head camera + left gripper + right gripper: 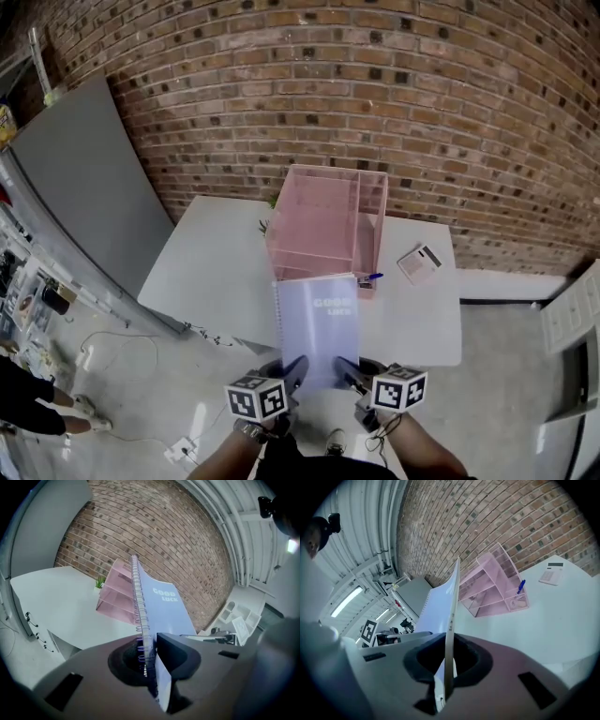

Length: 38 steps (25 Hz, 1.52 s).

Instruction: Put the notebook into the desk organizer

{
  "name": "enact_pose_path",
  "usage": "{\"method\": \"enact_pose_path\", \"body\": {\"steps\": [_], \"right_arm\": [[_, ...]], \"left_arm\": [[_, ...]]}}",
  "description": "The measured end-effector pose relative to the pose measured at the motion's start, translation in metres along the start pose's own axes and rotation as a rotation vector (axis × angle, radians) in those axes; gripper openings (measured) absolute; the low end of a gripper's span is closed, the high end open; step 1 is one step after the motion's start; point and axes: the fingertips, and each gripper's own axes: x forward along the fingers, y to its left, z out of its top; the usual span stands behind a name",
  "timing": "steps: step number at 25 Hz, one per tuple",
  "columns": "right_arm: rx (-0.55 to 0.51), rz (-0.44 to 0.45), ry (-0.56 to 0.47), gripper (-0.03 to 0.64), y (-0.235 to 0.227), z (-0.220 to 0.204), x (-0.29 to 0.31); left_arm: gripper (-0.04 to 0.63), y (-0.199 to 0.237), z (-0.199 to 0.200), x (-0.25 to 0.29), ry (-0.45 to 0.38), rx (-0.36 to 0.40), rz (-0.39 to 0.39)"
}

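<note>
A lavender spiral notebook (319, 326) with "GOOD LUCK" on its cover hangs in the air in front of the white table (206, 272), held by both grippers at its near corners. My left gripper (293, 372) is shut on the spiral-bound corner (143, 644). My right gripper (345, 372) is shut on the opposite corner (449, 639). The pink clear desk organizer (328, 225) stands on the table just beyond the notebook's far edge, with open compartments; it also shows as the organizer (117, 599) and the organizer (492, 585).
A blue pen (372, 277) lies by the organizer's front right. A small calculator (419, 262) rests on the table's right side. A brick wall (375, 103) runs behind the table. A grey panel (84, 187) leans at the left.
</note>
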Motion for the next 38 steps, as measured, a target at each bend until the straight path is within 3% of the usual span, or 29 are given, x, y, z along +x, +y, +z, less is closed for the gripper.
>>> {"method": "enact_pose_path", "body": {"steps": [14,25,31,38], "right_arm": [[0.139,-0.137,-0.049,0.035,-0.010,0.005,0.077],[0.239,-0.242,-0.125,0.035,-0.018,0.005,0.101],[0.256,-0.269,-0.143,0.035,-0.020,0.011,0.105],[0.281,-0.255,-0.130,0.035,-0.030,0.018,0.116]], "left_arm": [[0.055,0.078,0.032,0.024,0.160,0.003,-0.123],[0.057,0.106,0.041,0.044,0.272,0.044,-0.234],[0.060,0.109,0.047,0.051,0.292,0.051,-0.268],[0.061,0.118,0.054,0.062,0.300,0.046,-0.256]]}}
